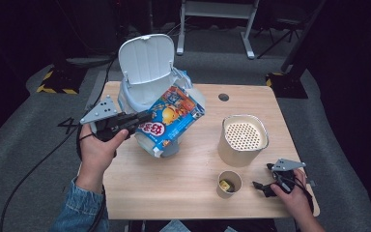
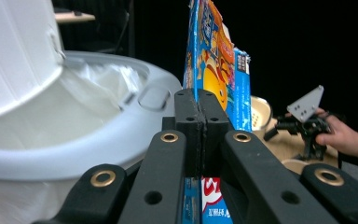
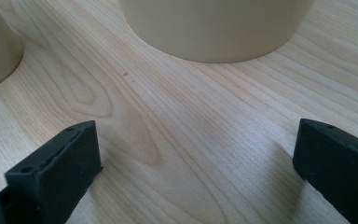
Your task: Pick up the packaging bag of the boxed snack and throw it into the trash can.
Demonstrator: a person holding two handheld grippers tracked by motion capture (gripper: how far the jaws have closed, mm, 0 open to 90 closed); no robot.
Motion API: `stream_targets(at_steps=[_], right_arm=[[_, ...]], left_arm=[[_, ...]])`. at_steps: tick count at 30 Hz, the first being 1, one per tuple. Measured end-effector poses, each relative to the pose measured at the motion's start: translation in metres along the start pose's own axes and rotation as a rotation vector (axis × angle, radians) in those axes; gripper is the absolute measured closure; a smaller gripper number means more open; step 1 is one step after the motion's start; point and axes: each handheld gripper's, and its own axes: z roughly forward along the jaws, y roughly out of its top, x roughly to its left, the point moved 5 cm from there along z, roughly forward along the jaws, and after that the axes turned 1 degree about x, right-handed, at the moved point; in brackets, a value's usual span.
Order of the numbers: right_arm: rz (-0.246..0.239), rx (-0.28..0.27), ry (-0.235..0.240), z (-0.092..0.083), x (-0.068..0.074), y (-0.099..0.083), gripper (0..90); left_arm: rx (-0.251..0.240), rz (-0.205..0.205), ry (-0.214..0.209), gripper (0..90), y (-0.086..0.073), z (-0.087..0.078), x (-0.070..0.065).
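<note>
My left gripper is shut on the edge of a blue snack box with a yellow cartoon figure and red lettering. The box hangs tilted in front of and partly over a white bin whose lid stands open. In the left gripper view the jaws meet on the thin box, with the bin's rim and white liner just to the left. My right gripper rests low at the table's near right, open, with bare wood between its fingers.
A wide beige container with a perforated insert stands right of the bin. A small paper cup holding something yellow sits in front of it, close to the right gripper. The wooden table has a round hole at the back.
</note>
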Motion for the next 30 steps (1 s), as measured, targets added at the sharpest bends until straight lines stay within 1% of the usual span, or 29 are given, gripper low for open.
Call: stream_targets(at_steps=[2,3,4,5,6,7,9,10,11,12,15,16,17,18,19,22,23,24,26,27,28,29,30], right_arm=[[0.0,-0.001,0.0,0.0,0.0,0.0,0.9],[0.001,-0.001,0.0,0.0,0.0,0.0,0.9],[0.001,-0.001,0.0,0.0,0.0,0.0,0.9],[0.001,-0.001,0.0,0.0,0.0,0.0,0.9],[0.001,-0.001,0.0,0.0,0.0,0.0,0.9],[0.001,-0.001,0.0,0.0,0.0,0.0,0.9],[0.001,-0.001,0.0,0.0,0.0,0.0,0.9],[0.001,-0.001,0.0,0.0,0.0,0.0,0.9],[0.001,-0.001,0.0,0.0,0.0,0.0,0.9],[0.001,-0.001,0.0,0.0,0.0,0.0,0.9],[0.004,-0.001,-0.005,0.0,0.0,0.0,1.0],[0.004,-0.001,-0.007,0.0,0.0,0.0,1.0],[0.005,-0.001,-0.009,0.0,0.0,-0.001,1.0],[0.005,-0.001,-0.009,0.0,0.0,-0.001,1.0],[0.006,0.0,-0.01,0.0,0.0,-0.001,1.0],[0.006,0.0,-0.011,-0.001,0.0,-0.001,0.9],[0.007,-0.001,-0.011,0.0,0.0,-0.001,1.0],[0.007,-0.001,-0.011,0.0,0.0,-0.001,1.0],[0.006,-0.001,-0.011,0.0,0.0,-0.001,0.9],[0.007,-0.001,-0.011,0.0,0.0,-0.001,1.0],[0.007,-0.001,-0.011,0.0,0.0,-0.001,1.0],[0.007,0.0,-0.011,-0.001,0.0,-0.001,1.0],[0.007,-0.001,-0.011,0.0,0.0,-0.001,1.0]], left_arm=[[-0.017,-0.005,0.005,89.0,0.005,-0.002,0.0],[-0.037,-0.016,0.011,89.0,0.009,-0.002,0.001],[-0.037,-0.016,0.011,89.0,0.009,-0.002,0.001],[-0.052,-0.017,0.025,89.1,0.013,-0.002,0.002],[-0.052,-0.017,0.025,89.1,0.013,-0.002,0.002],[-0.066,-0.022,0.041,89.0,0.016,-0.001,0.002],[-0.08,-0.021,0.054,89.1,0.021,-0.001,0.003],[-0.08,-0.021,0.054,89.1,0.021,-0.001,0.003],[-0.09,-0.019,0.064,89.1,0.026,-0.002,0.003],[-0.09,-0.019,0.064,89.0,0.026,-0.002,0.003],[-0.103,-0.011,0.068,89.1,0.036,-0.002,0.003],[-0.103,-0.011,0.068,89.1,0.036,-0.002,0.003],[-0.101,-0.005,0.08,89.1,0.041,-0.002,0.003],[-0.101,-0.005,0.08,89.0,0.041,-0.002,0.003],[-0.102,0.004,0.085,89.0,0.043,-0.003,0.003],[-0.114,0.012,0.1,89.0,0.051,-0.004,0.003],[-0.126,0.017,0.111,89.0,0.056,-0.006,0.003],[-0.126,0.017,0.111,89.0,0.056,-0.006,0.003],[-0.14,0.022,0.125,89.0,0.061,-0.007,0.004],[-0.149,0.032,0.141,89.0,0.067,-0.009,0.006],[-0.149,0.032,0.141,89.0,0.067,-0.009,0.006],[-0.155,0.033,0.153,89.0,0.071,-0.008,0.008],[-0.155,0.034,0.157,89.0,0.073,-0.008,0.009]])
